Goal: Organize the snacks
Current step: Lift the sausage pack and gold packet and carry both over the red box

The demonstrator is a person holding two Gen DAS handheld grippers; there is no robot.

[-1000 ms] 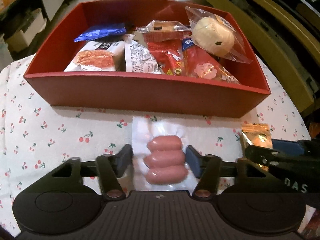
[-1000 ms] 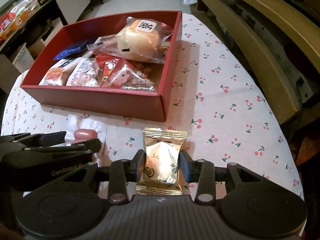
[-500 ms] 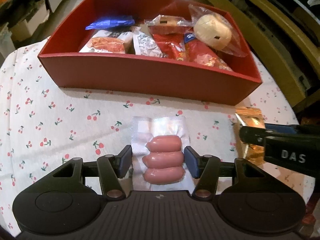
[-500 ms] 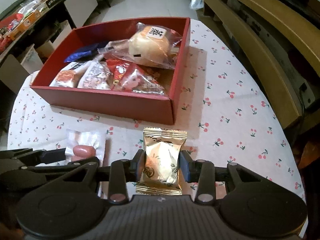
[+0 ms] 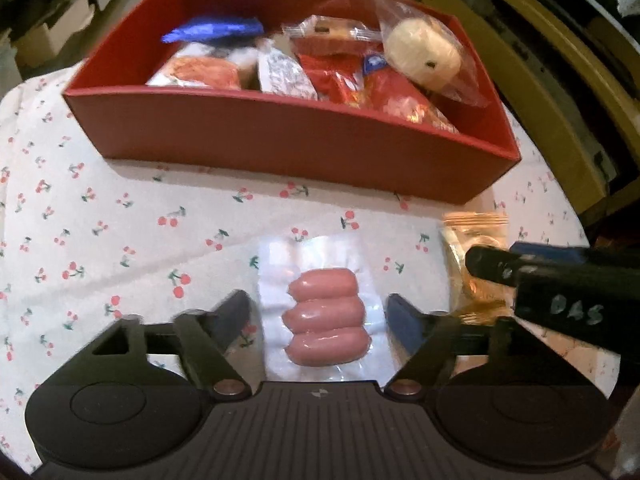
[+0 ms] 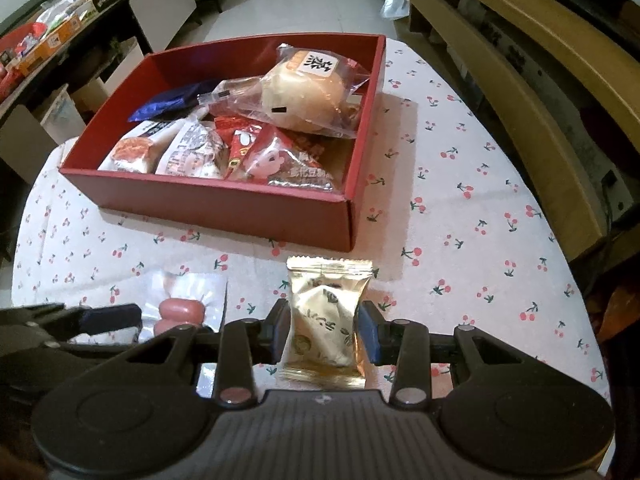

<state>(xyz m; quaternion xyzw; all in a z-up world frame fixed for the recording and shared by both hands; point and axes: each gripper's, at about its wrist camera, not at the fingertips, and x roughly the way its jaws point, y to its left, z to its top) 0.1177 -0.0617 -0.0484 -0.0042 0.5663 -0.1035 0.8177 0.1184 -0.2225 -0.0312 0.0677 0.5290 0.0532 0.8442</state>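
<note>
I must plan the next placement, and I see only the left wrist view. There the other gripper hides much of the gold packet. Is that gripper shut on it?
Observer: Yes. In the right wrist view the right gripper presses the gold packet from both sides.
Operator: Does the packet reach past the fingertips?
Observer: Yes, its crimped top edge extends beyond them, toward the red box.
Operator: Is there a mark on the bun bag?
Observer: The bun bag carries a white label with dark print, facing up.

cherry-print tablecloth (image 6: pixel 460 208) | wooden bench (image 6: pixel 520 64) (right) | tiled floor (image 6: pixel 304 4)
</note>
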